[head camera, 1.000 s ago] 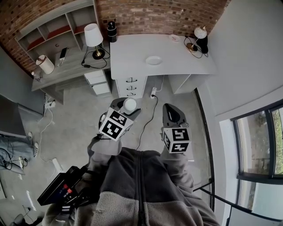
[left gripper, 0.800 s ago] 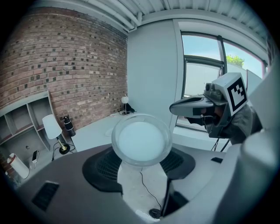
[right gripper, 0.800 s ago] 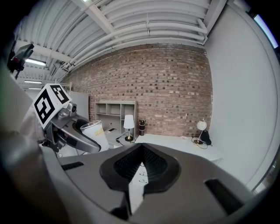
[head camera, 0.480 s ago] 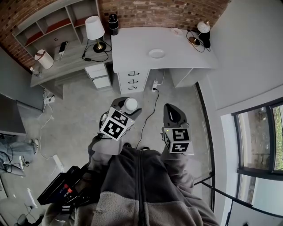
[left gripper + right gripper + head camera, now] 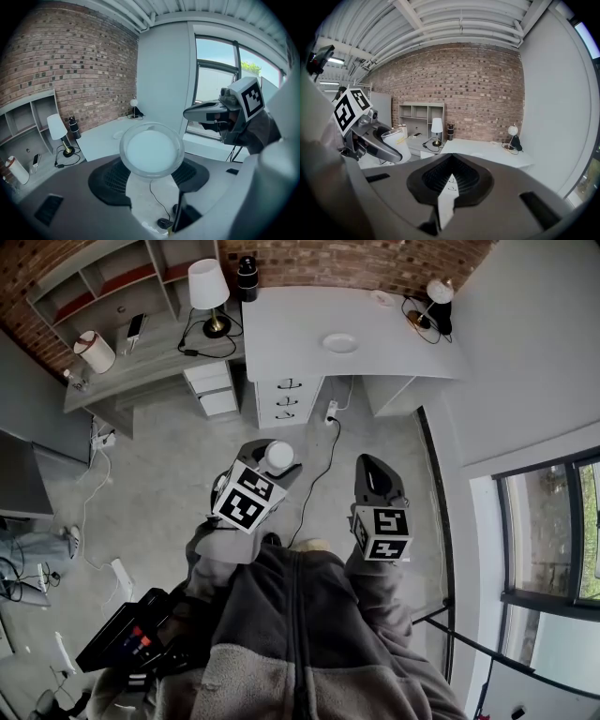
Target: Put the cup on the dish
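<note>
The white cup [image 5: 151, 150] stands upright, clamped in the left tongs [image 5: 266, 459] over the floor, well apart from the white desk [image 5: 300, 329]. The dish [image 5: 339, 343] lies near the middle of that desk. The right tongs [image 5: 449, 180] are pressed together with nothing between them, level with the left ones. A lamp [image 5: 207, 285] stands just left of the desk.

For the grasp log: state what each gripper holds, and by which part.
Left gripper holds the cup by its sides; right gripper, shut, holds nothing.
</note>
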Tool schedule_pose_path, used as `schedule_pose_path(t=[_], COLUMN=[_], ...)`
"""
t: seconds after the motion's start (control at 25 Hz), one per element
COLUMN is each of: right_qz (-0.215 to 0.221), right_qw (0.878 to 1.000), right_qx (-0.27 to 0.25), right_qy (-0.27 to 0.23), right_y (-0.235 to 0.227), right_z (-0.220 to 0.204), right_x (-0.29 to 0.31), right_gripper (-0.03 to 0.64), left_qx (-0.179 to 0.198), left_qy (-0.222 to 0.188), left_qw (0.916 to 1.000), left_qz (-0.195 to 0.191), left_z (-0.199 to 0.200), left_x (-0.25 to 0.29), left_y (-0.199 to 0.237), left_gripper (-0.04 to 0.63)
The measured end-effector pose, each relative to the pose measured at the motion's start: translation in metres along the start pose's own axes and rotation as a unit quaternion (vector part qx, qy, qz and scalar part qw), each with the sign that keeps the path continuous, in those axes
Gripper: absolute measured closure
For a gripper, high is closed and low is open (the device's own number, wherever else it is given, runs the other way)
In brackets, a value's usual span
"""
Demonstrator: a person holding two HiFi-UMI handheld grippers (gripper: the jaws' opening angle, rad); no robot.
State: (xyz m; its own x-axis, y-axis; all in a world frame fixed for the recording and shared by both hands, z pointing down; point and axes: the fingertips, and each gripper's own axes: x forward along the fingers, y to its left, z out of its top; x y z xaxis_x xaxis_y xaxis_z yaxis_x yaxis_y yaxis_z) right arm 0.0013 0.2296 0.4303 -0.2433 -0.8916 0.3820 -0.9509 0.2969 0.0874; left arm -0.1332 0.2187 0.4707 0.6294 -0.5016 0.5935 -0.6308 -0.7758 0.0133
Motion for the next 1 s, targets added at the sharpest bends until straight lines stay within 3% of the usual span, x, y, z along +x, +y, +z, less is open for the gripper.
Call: schedule_pose_path(t=[0.56,0.84,1.0], right_qz=[0.009,0.040,0.050], right_qw=[1.000,0.999,0.999], right_qx=[0.006,0.003,0.000], right_qy=[0.003,-0.008,-0.012], right_y=[-0.003,-0.025,-0.047], right_z=[-0.005,0.018,0.033], right_x=[0.008,0.101,0.136], right_gripper=[0.614,0.614,0.614], left_qx=[-0.006,-0.016,-0.020], left_qy=[-0.020,-0.009,-0.022], left_qw=[0.9998,0.9992,0.9987], left_qz=[0.005,0.035,0.041], left_z=[-0.002,0.018,0.044], left_x=[0.003,0.044,0.070], left_y=[0.006,0.078,0.102], left_gripper=[0.341,0.341,0.341])
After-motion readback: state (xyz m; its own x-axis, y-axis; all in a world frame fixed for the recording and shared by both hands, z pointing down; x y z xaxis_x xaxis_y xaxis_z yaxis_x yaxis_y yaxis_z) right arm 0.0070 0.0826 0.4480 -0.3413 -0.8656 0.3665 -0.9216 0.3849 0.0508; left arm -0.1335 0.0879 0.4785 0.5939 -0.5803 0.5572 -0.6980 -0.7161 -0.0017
